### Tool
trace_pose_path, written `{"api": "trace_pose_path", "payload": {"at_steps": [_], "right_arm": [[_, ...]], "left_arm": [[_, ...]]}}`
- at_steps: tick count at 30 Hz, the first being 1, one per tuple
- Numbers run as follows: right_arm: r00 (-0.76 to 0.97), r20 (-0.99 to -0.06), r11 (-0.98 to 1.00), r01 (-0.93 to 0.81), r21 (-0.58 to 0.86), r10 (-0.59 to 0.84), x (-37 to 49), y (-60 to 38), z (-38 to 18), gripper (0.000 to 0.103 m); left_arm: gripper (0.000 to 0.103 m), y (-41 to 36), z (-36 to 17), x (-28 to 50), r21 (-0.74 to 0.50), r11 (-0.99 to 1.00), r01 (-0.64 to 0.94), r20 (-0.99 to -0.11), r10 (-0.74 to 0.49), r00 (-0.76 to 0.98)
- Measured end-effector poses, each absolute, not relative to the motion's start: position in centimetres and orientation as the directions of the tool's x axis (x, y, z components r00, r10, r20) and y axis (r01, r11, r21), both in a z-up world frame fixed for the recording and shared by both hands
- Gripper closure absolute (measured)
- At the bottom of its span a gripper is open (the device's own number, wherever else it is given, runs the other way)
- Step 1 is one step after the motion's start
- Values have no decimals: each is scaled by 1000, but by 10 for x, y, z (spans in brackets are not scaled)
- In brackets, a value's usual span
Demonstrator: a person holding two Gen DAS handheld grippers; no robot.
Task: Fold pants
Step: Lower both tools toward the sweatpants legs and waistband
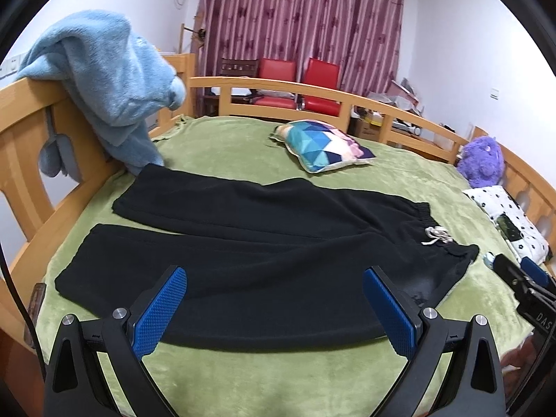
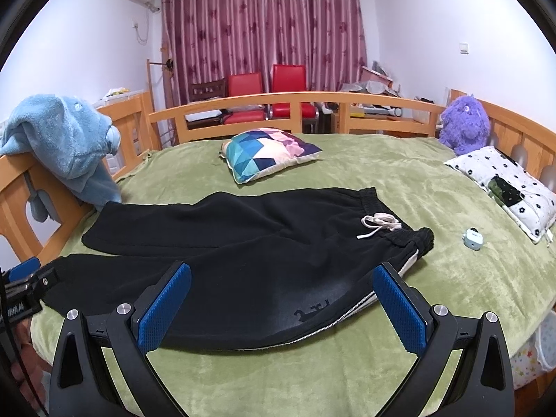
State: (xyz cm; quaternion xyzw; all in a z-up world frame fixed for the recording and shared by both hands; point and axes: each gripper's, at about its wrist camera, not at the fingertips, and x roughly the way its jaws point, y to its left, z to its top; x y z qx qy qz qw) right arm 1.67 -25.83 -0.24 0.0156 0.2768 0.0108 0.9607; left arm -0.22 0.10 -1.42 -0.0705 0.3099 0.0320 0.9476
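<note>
On the green blanket covering the bed, the black pants lie flat and unfolded, both legs running toward the left side and the waistband with its white drawstring over on the right. Both grippers hover just above the near edge of the pants, the left gripper and right gripper each spread wide with nothing between the blue pads. Further back sit a colourful pillow and a purple plush toy, well clear of the pants.
</note>
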Motion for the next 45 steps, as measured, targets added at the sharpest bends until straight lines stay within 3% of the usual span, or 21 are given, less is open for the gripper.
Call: {"api": "trace_pose_path", "payload": {"at_steps": [3,6,10,16,22,25,29,34,45], "right_arm": [[823,-567,998,-5,68,43,27,-272,-20,6],[788,-612,995,-7,101,68,40,-288,-45,33],[746,-663,994,12,111,65,54,-304,-86,42],[698,-714,989,54,136,60,74,-320,-128,37],[735,-677,969,129,212,50,101,-332,-145,37],[700,-714,975,173,138,-23,121,-327,-160,38],[591,-779,955,296,-33,-210,134,-331,-191,49],[537,-831,938,342,58,-145,114,-361,-211,43],[626,-766,963,267,36,-145,89,-358,-191,40]], "left_arm": [[1,17,-29,6,-120,986,-116,-621,17,784],[2,37,-47,11,-133,981,-142,-649,21,761],[2,61,-70,19,-124,978,-166,-680,38,732],[2,97,-106,29,-199,955,-221,-721,10,692],[2,113,-133,40,-257,937,-237,-739,-32,673],[2,111,-140,44,-269,935,-230,-742,-49,669],[2,104,-147,50,-259,942,-212,-754,-60,654],[2,104,-152,49,-259,943,-208,-760,-66,647],[2,134,-179,25,-314,904,-291,-777,-69,626]]}}
